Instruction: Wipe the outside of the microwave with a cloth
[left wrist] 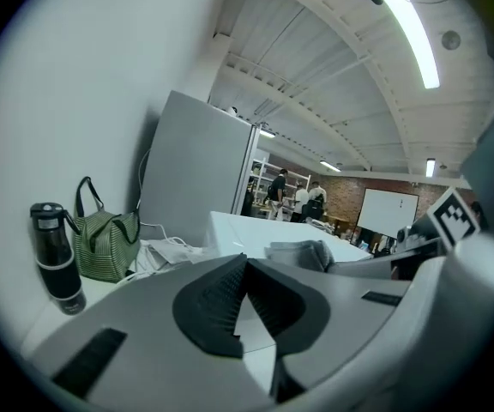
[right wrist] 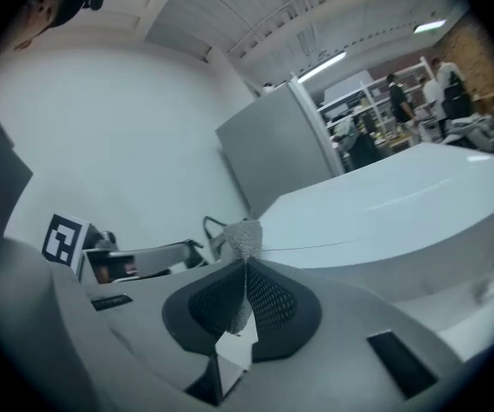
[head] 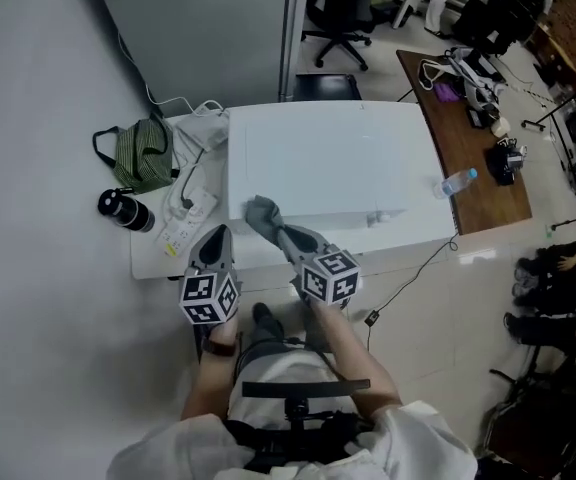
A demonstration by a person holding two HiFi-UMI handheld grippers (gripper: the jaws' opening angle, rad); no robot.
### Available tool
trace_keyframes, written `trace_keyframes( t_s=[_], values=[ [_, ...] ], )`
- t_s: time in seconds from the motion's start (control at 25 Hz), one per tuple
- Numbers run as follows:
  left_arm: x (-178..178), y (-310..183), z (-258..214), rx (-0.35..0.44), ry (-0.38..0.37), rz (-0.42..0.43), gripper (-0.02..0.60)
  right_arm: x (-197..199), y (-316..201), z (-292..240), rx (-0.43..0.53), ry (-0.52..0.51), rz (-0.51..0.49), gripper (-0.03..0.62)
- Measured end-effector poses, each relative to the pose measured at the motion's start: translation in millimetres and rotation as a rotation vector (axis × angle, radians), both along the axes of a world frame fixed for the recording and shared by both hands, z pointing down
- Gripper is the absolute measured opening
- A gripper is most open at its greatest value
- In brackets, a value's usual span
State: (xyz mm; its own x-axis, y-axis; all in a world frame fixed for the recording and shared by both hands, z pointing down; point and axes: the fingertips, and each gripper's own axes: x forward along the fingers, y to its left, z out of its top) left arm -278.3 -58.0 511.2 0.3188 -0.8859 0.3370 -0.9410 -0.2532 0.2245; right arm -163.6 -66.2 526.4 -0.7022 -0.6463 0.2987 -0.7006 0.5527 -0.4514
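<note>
The white microwave (head: pixel 323 173) stands on a white table (head: pixel 153 258); I look down on its top. A grey cloth (head: pixel 260 210) lies bunched on the microwave's near left top edge, with my right gripper (head: pixel 280 230) shut on it. In the right gripper view the cloth (right wrist: pixel 244 237) sticks up from between the closed jaws of the right gripper (right wrist: pixel 245 275), the microwave (right wrist: pixel 401 221) to the right. My left gripper (head: pixel 218 232) hangs just left of the microwave's front corner, shut and empty. The left gripper view shows the left gripper (left wrist: pixel 245 266) with jaws together, the cloth (left wrist: pixel 300 253) beyond.
Left of the microwave on the table are a green striped bag (head: pixel 144 154), a black bottle (head: pixel 125 210), a white power strip (head: pixel 185 218) and cables. A wooden desk (head: pixel 488 183) with a water bottle (head: pixel 455 182) stands to the right. People sit at the far right.
</note>
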Motion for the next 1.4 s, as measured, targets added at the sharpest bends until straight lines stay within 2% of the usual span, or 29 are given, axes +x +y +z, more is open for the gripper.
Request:
trace_keyframes(
  t_s=[0.16,0.32,0.4,0.44,0.48,0.56,0.68,0.88,1.08,1.16,1.24,1.4],
  values=[
    [23.5,8.4,-16.6,0.042,0.004,0.052,0.023,147.5,-5.9,12.6,-0.011,0.057,0.330,0.006],
    [53.0,11.9,-24.8,0.066,-0.093,0.088,0.023,292.1,14.1,20.2,0.002,0.126,0.680,0.006],
    [73.3,13.9,-25.0,0.073,-0.114,0.118,0.023,329.1,28.4,34.9,-0.007,0.162,0.782,0.006],
    [82.7,14.9,-25.1,0.076,-0.110,0.130,0.023,333.4,33.6,43.9,-0.019,0.171,0.791,0.006],
    [90.4,15.6,-25.4,0.078,-0.105,0.139,0.023,327.9,36.0,52.6,-0.033,0.173,0.772,0.006],
    [97.6,16.9,-26.8,0.087,-0.106,0.148,0.023,291.5,32.8,66.3,-0.051,0.161,0.677,0.006],
    [91.7,19.2,-28.2,0.094,-0.112,0.133,0.023,200.1,20.7,76.0,-0.053,0.142,0.455,0.006],
    [57.8,33.7,-19.7,0.074,-0.123,0.067,0.023,43.6,20.0,88.3,-0.038,0.148,0.096,0.006],
    [17.9,49.6,9.0,0.012,-0.127,-0.011,0.023,-62.9,32.1,109.0,-0.030,0.166,-0.119,0.006],
    [11.1,57.1,19.6,-0.014,-0.114,-0.025,0.023,-74.5,37.6,122.6,-0.037,0.183,-0.151,0.006],
    [10.8,63.1,25.0,-0.028,-0.107,-0.026,0.023,-55.0,35.7,138.0,-0.064,0.201,-0.115,0.006],
    [11.3,61.8,34.9,-0.029,-0.103,-0.014,0.023,45.6,10.5,176.7,-0.138,0.235,0.112,0.006]
  ],
)
